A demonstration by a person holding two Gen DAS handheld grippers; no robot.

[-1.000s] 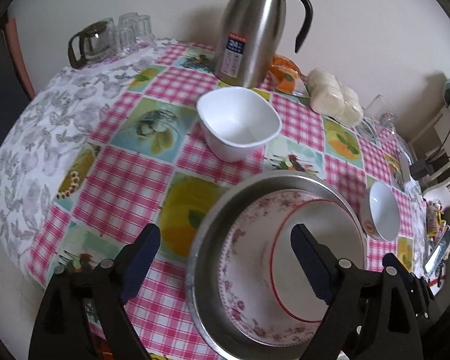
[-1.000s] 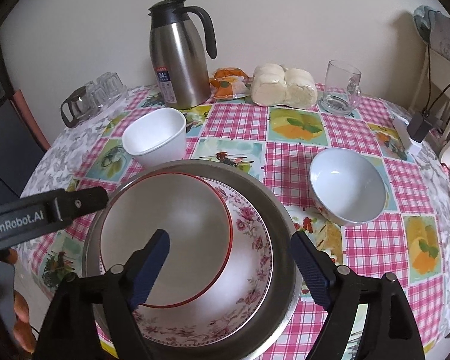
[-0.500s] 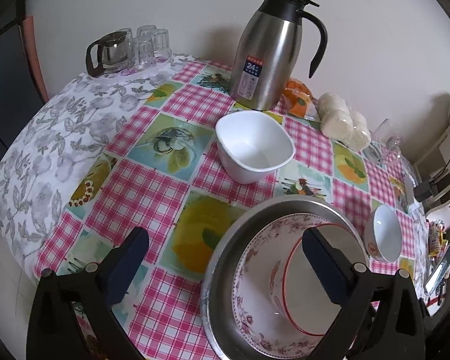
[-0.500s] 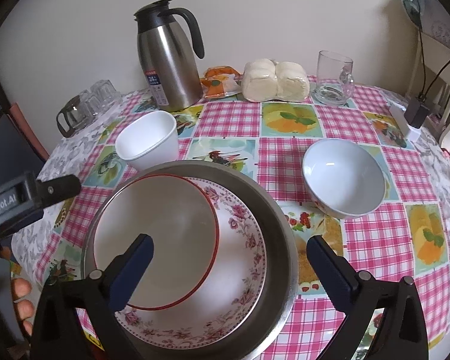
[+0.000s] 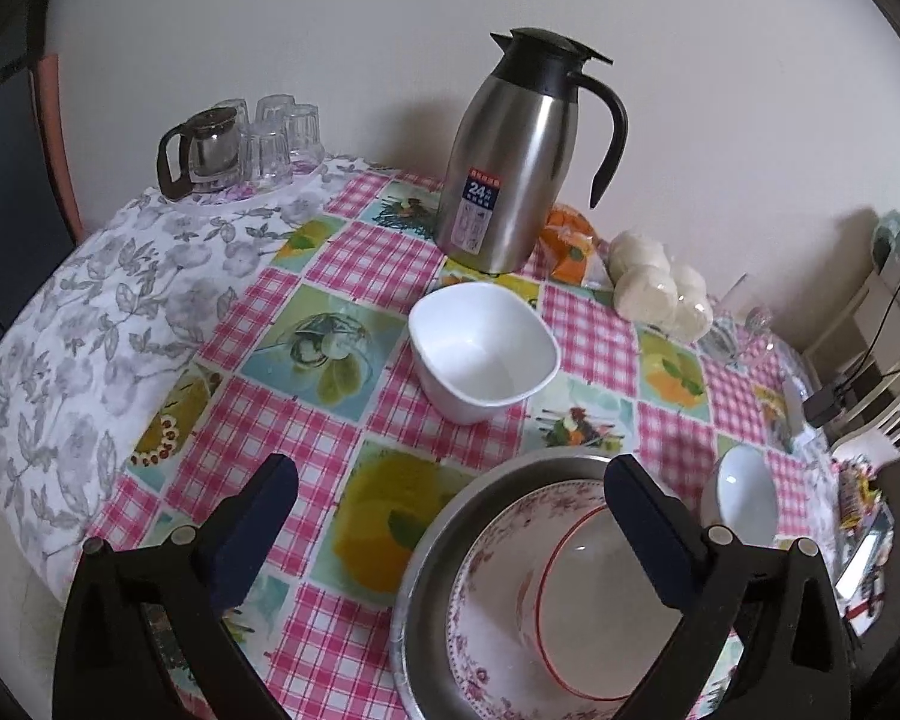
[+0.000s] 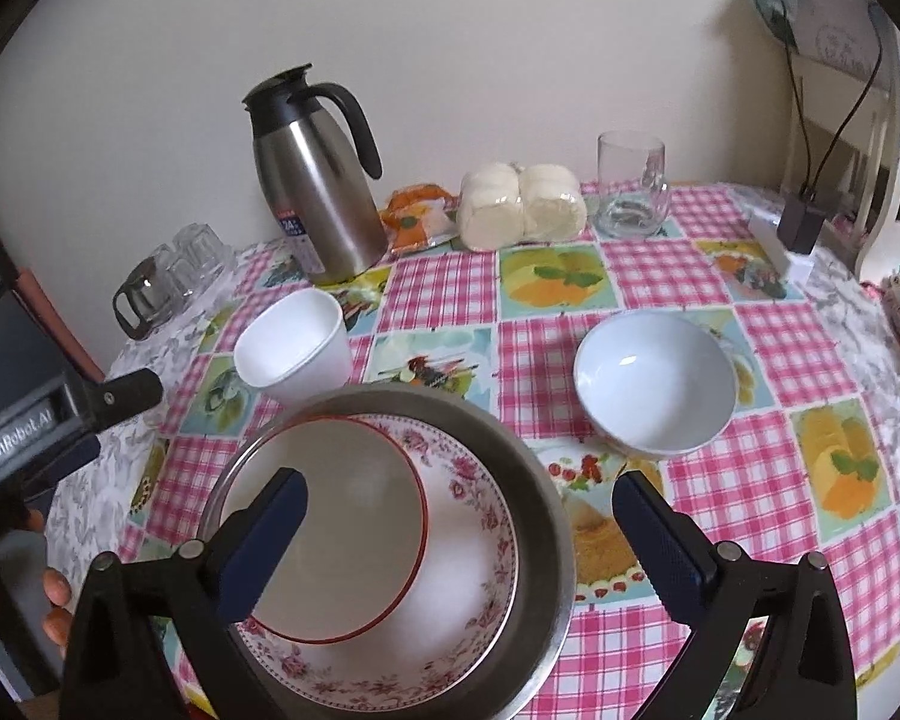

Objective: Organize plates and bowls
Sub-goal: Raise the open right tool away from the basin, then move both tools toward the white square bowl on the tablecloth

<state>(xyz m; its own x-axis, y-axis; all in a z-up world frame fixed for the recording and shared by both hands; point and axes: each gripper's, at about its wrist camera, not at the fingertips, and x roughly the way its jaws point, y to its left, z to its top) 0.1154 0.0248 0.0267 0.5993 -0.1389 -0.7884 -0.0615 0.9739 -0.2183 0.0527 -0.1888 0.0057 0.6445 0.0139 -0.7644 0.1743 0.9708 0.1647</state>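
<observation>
Three dishes sat nested on the counter (image 5: 354, 252) in the left wrist view: a steel basin (image 5: 444, 546) held a floral plate (image 5: 486, 618), and a red-rimmed bowl (image 5: 606, 600) lay in the plate, off-centre toward the right. All faced mouth up. The left tool (image 5: 450, 534) hung above the basin's near-left rim with its jaws wide apart, having just been opening, gripping nothing; its right finger stood over the red-rimmed bowl, its left over bare cloth. A white square bowl (image 5: 483, 354) stood upright and empty beyond the tool, in front of a steel thermos jug (image 5: 510, 168). A white round bowl (image 5: 744, 498) sat to the basin's right.

From the right wrist view, the same stack lay under the right tool (image 6: 459, 534), whose jaws also stood wide apart after just opening, clamping nothing; the steel basin's (image 6: 546, 480) far rim passed between the fingers. There the red-rimmed bowl (image 6: 342, 516) sat toward the floral plate's (image 6: 480, 528) left. The white round bowl (image 6: 654, 384), empty, stood beyond the right finger, the white square bowl (image 6: 294, 342) beyond the left.
</observation>
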